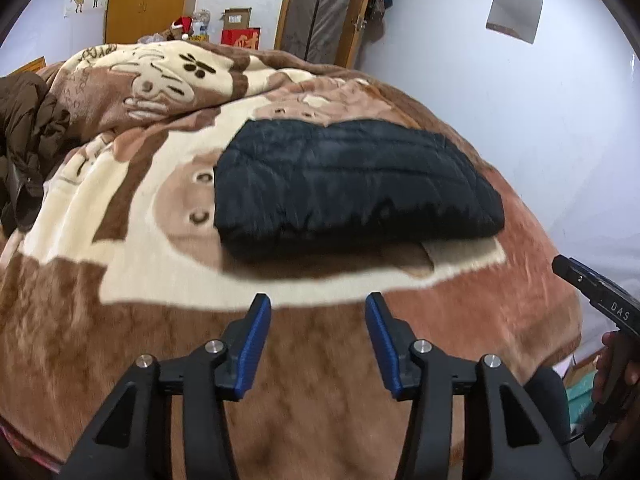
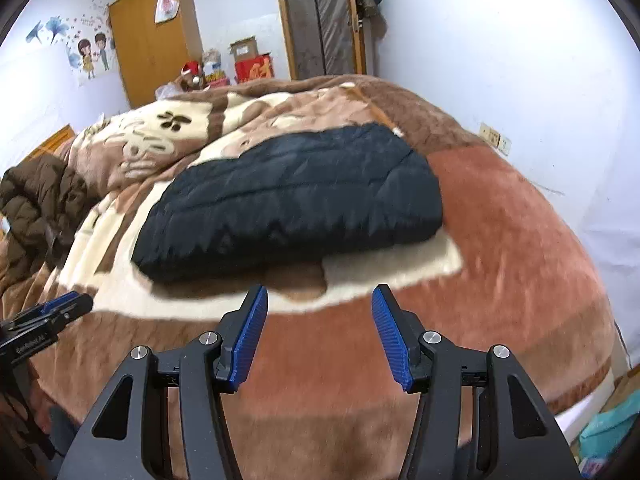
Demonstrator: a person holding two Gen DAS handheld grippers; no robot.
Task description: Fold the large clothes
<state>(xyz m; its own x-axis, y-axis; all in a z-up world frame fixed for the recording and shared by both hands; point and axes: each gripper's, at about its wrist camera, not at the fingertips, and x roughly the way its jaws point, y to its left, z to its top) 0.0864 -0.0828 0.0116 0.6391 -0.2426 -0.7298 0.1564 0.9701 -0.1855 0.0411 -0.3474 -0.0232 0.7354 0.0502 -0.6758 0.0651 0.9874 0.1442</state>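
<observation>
Dark navy quilted puffer jacket [image 1: 352,184] [image 2: 296,204] lies folded into a thick, roughly rectangular bundle on the bed, stitched channels across the top, puffy rounded edges, near edge overhanging its own shadow. It sits on a plush fleece blanket [image 1: 120,240] [image 2: 500,240], brown, rust and cream with cartoon bear print, which covers the whole bed. Left gripper [image 1: 318,312] is short of the jacket, above the blanket, jaws spread wide, nothing between the 2 blue ribbed pads [image 1: 256,344]. Right gripper [image 2: 320,304] same: jaws apart, holding nothing, apart from the jacket's near edge; its blue ribbed pads [image 2: 248,340] are bare. Each gripper body is matte black plastic with silver pivot bolts. A crumpled brown puffer coat [image 1: 28,136] [image 2: 36,204] is heaped at the blanket's left side, well apart from the folded one. Behind the bed: wooden wardrobe [image 2: 156,36], red box [image 2: 254,66] with an open cardboard carton [image 2: 244,48] behind it, contents not visible, wood-framed door [image 2: 320,16], cartoon couple wall sticker [image 2: 92,56].
</observation>
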